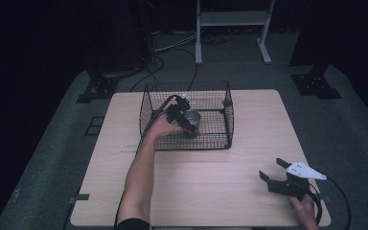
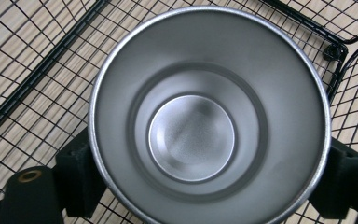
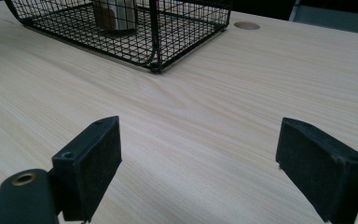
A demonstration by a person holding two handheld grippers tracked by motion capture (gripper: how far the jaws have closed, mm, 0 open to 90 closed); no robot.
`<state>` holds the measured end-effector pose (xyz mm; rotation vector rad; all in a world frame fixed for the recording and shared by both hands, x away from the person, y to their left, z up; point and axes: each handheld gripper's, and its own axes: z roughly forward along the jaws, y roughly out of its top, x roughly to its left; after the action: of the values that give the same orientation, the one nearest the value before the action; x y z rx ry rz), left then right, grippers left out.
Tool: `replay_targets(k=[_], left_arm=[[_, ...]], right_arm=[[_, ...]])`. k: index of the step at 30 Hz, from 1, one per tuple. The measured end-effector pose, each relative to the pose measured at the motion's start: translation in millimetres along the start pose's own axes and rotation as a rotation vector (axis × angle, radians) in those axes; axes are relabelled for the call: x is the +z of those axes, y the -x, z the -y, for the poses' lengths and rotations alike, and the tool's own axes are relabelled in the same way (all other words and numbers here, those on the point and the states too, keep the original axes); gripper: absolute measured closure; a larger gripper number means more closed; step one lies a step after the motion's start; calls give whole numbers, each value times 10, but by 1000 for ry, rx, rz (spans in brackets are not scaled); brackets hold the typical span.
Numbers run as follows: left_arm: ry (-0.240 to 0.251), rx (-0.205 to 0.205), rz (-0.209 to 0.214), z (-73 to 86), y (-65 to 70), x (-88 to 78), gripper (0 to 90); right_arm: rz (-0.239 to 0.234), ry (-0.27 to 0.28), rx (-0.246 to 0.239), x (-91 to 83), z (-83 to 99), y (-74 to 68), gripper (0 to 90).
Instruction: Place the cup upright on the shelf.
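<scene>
Two grippers: one busy, one idle.
Left gripper [image 2: 205, 186]: jaws clasp metal cup [image 2: 209, 116] from outside, centre frame, inside wire basket [image 1: 230, 120].
Right gripper [image 3: 200, 163]: jaws wide, empty, parked lower right on table [image 1: 211, 177].

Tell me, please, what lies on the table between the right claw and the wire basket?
Nothing: in the right gripper view, bare wooden table runs from the open right claw to the wire basket.

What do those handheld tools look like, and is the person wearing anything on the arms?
Both are black. The right gripper has two blocky fingers with flat matte pads, a grey three-cornered plate on top and a black cable trailing behind. The left gripper also trails a black cable. The forearms are bare; a dark sleeve edge shows near the left shoulder.
</scene>
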<state>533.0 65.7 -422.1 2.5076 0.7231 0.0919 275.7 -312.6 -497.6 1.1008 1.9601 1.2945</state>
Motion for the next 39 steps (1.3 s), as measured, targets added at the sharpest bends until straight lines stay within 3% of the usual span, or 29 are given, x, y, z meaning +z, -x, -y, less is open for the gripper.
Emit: replay_targets(k=[17,27,39], left_arm=[[29,7,-5,-48,39,-87,64],[86,14,-25,-62,62,-289,53],[116,21,-49,-45,108,-481,53]], right_arm=[[-1,0,0,2,-1,-3,134],[0,-1,0,3,-2,-3,134],[4,-3,0,5,-2,-6,134]])
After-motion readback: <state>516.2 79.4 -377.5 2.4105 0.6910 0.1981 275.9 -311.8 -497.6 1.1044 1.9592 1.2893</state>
